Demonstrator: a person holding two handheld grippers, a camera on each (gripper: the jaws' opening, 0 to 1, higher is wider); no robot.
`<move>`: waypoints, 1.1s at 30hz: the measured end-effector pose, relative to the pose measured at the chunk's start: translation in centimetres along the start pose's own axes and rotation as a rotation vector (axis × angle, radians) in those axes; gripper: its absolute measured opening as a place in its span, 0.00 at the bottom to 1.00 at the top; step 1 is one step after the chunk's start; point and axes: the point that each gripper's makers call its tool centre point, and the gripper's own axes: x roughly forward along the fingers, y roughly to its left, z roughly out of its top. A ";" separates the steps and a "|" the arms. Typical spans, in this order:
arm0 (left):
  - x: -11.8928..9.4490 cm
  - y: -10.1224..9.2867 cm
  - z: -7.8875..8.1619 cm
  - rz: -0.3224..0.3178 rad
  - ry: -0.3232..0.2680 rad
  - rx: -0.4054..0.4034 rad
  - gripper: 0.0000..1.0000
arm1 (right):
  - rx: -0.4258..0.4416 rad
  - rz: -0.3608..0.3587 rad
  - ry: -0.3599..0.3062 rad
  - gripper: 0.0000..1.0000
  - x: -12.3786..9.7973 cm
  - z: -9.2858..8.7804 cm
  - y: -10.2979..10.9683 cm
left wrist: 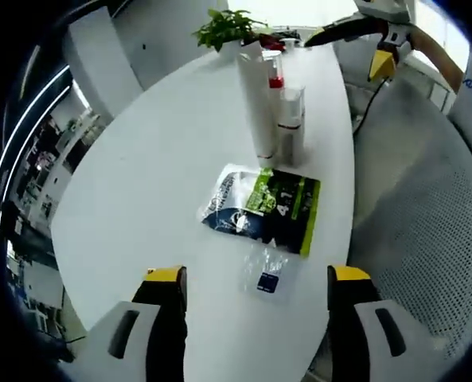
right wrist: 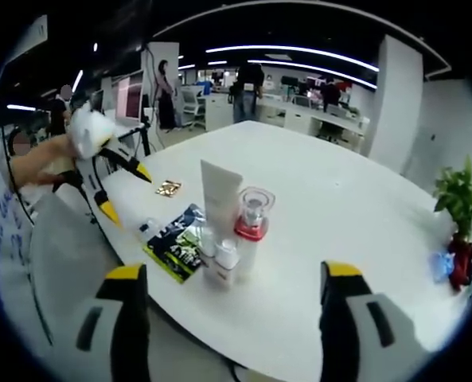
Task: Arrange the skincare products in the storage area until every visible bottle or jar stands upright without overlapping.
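Both my tongs, left (left wrist: pixel 255 294) and right (right wrist: pixel 229 294), hang open and empty. The tube (left wrist: pixel 256 103) and bottles (left wrist: pixel 289 119) stand upright near the tabletop (left wrist: pixel 156 175) edge; the pouch (left wrist: pixel 261 207) lies flat beside them.

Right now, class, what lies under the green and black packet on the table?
The green and black packet overlaps a dark blue and white pouch; both lie flat on the white table. Anything beneath is covered.

- A green potted plant (left wrist: pixel 224 27) stands at the far end of the white surface (left wrist: pixel 140 183).
- A green and black flat packet (left wrist: pixel 263 208) lies on the surface.
- A small clear sachet (left wrist: pixel 265 271) lies just beside it.
- A small golden item (right wrist: pixel 169 188) lies apart.
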 end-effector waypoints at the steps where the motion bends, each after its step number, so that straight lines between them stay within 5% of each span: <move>1: -0.3 0.2 0.1 0.014 -0.001 0.001 0.72 | -0.001 0.001 -0.002 0.90 0.0 0.0 0.0; 33: -5.9 1.2 -1.1 0.161 -0.126 -0.193 0.89 | -0.013 0.007 0.006 0.92 0.1 0.2 0.3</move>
